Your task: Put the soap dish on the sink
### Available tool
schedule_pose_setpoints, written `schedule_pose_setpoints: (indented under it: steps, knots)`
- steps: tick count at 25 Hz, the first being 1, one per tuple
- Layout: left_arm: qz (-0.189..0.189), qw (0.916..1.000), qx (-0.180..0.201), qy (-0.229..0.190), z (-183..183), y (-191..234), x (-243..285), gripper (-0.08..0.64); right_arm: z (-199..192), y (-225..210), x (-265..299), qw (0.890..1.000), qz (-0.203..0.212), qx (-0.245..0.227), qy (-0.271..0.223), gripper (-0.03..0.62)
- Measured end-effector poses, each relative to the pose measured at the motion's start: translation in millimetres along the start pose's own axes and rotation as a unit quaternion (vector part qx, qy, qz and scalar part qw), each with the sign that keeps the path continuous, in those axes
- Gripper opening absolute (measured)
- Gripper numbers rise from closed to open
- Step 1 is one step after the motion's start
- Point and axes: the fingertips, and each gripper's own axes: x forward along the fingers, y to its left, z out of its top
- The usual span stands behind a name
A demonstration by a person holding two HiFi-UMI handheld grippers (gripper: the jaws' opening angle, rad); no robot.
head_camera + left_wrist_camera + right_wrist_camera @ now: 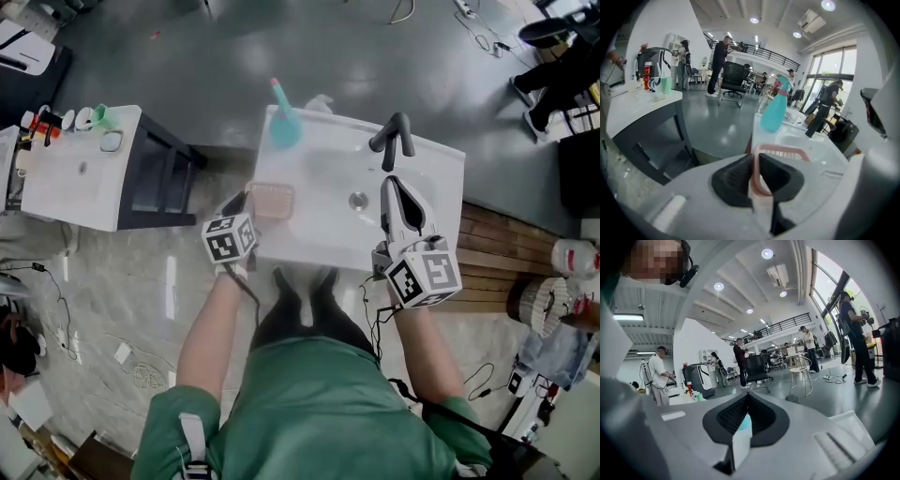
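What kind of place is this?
Likely an open lab or office hall, not a real bathroom: the sink stands with no wall behind it, with an office chair and loose cables on the floor nearby.

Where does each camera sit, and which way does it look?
Head view: on the head, steeply down onto the sink; both arms and grippers show.
Left gripper view: on the left gripper, along jaws shut on the soap dish, toward the teal bottle; head view shares both.
Right gripper view: on the right gripper, shut jaws, facing the hall.

Teal bottle [285, 127], white side table [75, 183]
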Motion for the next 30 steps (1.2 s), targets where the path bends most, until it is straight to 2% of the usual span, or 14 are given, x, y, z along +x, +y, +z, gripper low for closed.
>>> schedule_pose_setpoints:
  steps: [11,16,20,25,30]
  knots:
    - [0.017,0.9989,0.023,0.039,-12,8,17,0.049,-5,-3,24,1.000,0.010,0.005,0.005,0.002]
    - [0.018,0.9988,0.016,0.043,-15,10,19,0.053,-5,-2,27,1.000,0.012,0.006,0.004,0.002]
    - [0.016,0.9989,0.015,0.042,-16,9,17,0.099,-3,-3,24,1.000,0.014,0.003,-0.002,0.002]
    - [0.028,0.9992,0.021,0.017,1,9,6,0.116,3,-1,18,1.000,0.012,0.005,-0.007,0.002]
    - [0.026,0.9989,0.023,-0.031,37,2,-20,0.115,15,4,9,1.000,0.014,0.002,-0.017,0.002]
